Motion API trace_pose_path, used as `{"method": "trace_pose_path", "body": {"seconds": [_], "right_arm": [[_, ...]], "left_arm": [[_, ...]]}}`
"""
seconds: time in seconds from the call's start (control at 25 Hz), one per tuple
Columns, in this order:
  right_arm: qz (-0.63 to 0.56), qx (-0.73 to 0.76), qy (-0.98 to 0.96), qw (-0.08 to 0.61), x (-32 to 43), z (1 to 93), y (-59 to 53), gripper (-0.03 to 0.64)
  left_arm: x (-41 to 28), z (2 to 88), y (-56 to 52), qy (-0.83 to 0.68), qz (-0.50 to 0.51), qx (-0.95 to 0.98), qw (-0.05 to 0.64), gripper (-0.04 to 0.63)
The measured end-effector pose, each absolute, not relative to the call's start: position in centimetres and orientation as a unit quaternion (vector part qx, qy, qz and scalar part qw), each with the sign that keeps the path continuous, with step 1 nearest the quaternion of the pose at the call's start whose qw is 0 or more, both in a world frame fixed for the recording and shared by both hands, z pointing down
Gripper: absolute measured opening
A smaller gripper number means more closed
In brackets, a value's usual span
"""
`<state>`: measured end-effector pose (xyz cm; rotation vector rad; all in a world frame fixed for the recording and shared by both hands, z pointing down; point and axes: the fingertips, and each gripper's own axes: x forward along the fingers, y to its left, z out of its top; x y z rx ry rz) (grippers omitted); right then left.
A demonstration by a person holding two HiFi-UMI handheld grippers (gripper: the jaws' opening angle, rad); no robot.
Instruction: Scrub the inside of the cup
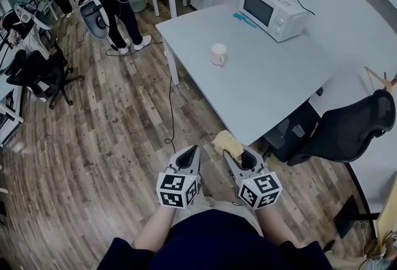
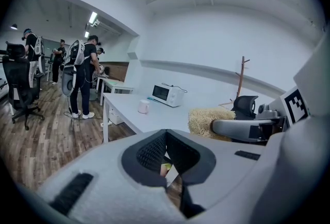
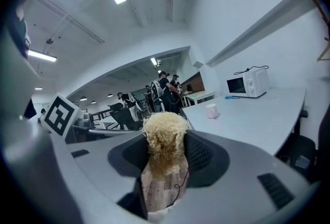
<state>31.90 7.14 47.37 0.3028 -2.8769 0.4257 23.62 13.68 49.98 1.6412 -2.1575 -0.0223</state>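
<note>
The cup (image 1: 218, 54) stands upright on the grey desk (image 1: 267, 89), well apart from both grippers, which hang off the desk's near edge over the wood floor. The right hand-held gripper (image 1: 237, 157) is clenched on a straw-coloured scrubber (image 1: 227, 144), its tuft poking past the jaws toward the cup. The left hand-held gripper (image 1: 191, 154) is pinched closed on nothing. The cup's inside is too small to read. Beyond the cup sits a microwave (image 1: 273, 12); right of the cup, a black chair (image 1: 347, 129). Desk top lies between cup and scrubber.

Cup (image 1: 218, 54) interior too small to tell, scrubber (image 1: 227, 144) base hidden inside right tool (image 1: 235, 154)
</note>
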Motion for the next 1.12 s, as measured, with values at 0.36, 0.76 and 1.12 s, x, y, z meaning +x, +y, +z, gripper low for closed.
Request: {"method": "trace_pose_path", "body": {"seconds": [0.36,0.76,1.12], "right_arm": [[0.145,0.127,-0.975,0.108,27.0,47.6,3.7,0.183],[0.139,0.142,-0.975,0.103,16.8,46.1,1.9,0.183],[0.143,0.189,-0.967,0.095,8.6,46.1,-0.8,0.183]], "left_arm": [[18.3,50.0,9.5,-0.763,0.001,0.613,0.205,0.017],[8.0,49.2,7.1,-0.753,0.003,0.625,0.207,0.017],[-0.1,49.3,4.2,-0.722,0.017,0.658,0.213,0.017]]}}
